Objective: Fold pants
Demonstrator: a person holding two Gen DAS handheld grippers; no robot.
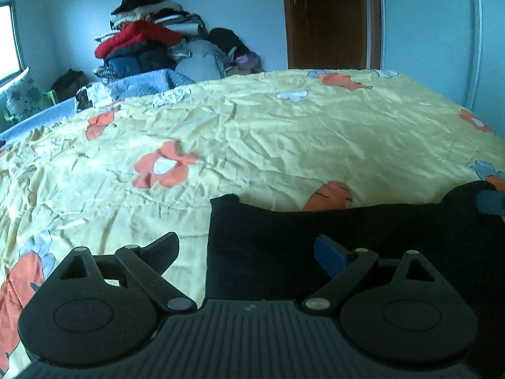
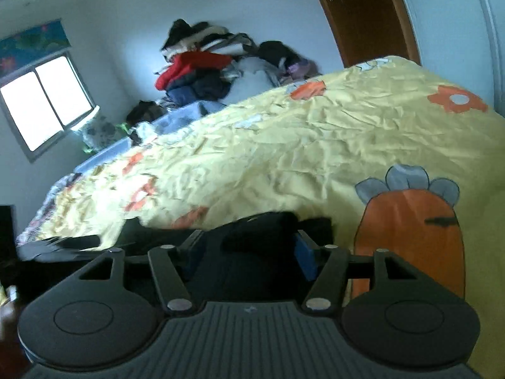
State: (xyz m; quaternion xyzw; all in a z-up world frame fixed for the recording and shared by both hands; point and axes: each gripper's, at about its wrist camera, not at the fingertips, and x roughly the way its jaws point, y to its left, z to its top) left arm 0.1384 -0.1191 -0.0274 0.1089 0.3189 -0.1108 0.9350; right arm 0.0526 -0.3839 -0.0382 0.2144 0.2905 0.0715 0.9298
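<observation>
Both grippers angled down over the pants (image 1: 284, 246): left gripper (image 1: 249, 252) spread wide, right gripper (image 2: 249, 252) parted around a fold.

Left claw (image 1: 249, 252) spread wide; right claw (image 2: 249, 249) parted.

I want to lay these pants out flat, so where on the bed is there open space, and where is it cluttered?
The yellow bedspread lies bare beyond the black pants, up toward the brown door, and on the left gripper side of the pants. It is crowded at the far left corner: the clothes pile and blue blanket.
</observation>
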